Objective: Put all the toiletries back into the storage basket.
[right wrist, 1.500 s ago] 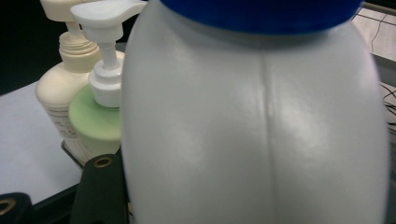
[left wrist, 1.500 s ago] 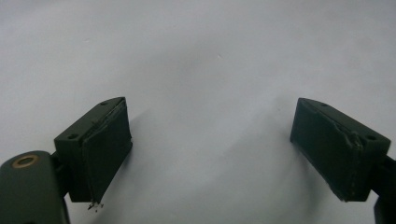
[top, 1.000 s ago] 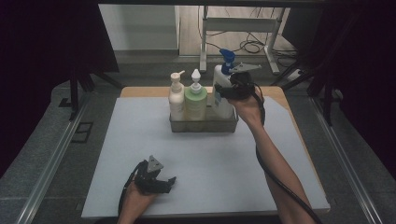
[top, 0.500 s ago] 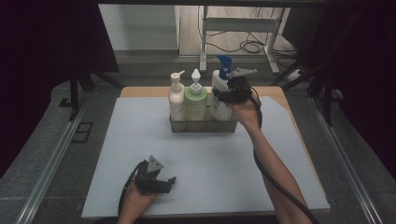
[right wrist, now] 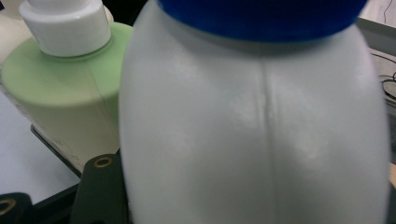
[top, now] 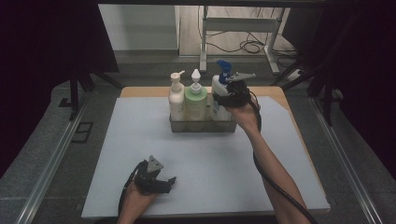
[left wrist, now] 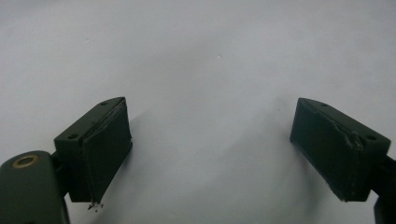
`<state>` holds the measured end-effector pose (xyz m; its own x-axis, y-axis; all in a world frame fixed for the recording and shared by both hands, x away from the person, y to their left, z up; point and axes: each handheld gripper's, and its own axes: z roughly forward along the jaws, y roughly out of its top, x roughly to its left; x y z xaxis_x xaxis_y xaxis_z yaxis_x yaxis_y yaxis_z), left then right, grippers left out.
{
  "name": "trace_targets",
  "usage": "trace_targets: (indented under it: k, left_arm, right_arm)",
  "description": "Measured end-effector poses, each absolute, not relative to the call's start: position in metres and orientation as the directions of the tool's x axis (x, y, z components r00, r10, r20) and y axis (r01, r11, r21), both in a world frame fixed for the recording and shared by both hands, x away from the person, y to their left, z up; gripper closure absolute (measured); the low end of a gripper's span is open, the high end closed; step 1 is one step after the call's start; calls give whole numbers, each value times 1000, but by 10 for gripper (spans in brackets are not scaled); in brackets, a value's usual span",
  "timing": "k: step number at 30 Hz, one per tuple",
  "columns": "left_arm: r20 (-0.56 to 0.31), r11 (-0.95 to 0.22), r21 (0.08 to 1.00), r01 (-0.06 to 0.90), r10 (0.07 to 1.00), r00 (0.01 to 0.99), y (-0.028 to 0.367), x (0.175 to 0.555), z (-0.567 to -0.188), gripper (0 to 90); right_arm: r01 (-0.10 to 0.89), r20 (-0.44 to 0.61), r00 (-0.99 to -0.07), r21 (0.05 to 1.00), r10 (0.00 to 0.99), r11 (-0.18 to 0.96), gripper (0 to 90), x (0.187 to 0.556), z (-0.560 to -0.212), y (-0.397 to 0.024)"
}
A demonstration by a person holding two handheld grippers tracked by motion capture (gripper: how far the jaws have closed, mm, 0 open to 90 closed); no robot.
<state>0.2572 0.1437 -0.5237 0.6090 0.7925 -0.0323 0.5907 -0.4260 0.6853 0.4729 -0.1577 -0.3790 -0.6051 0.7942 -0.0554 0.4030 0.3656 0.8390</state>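
Scene: grey mat (top: 140, 140) on a table; clear tray (top: 201, 125) at the far middle of the mat.
Tray contents: three pump bottles in a row. Cream bottle (top: 176, 97) at left, green bottle (top: 195, 99) in the middle, white bottle (top: 218, 93) with a blue pump at right.
White bottle: upright in the tray's right end, just beside the green bottle. In the right gripper view its body (right wrist: 252, 135) stands very close to the camera, blue collar at the top, green bottle (right wrist: 60, 93) to its left.
Right gripper (top: 229, 99): at the far right of the tray, jaws set around the white bottle's body from the right side. One dark jaw shows at the bottle's lower left in its own view, tight against the wall. Reads as gripping the white bottle.
Right arm: reaches from the near right edge across the mat to the tray; cable trails along the forearm.
Left gripper (top: 156, 179): rests low at the near left of the mat, well apart from the tray. Jaws wide apart, nothing between them; bare mat (left wrist: 210, 70) beyond the pads (left wrist: 105, 149).
Left hand: holds that gripper at the near edge.
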Motion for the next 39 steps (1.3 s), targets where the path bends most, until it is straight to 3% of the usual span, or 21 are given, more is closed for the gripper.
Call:
trace_targets:
  k: [25, 39]
  left_arm:
    - [-32, -426, 685, 591, 793, 609, 144, 257, -524, 121]
    - [-31, -426, 686, 590, 793, 609, 144, 257, -524, 121]
  right_arm:
    - [457, -44, -590, 805, 806, 378, 382, 479, -403, -155]
    - [503, 48, -581, 806, 813, 311, 329, 486, -403, -165]
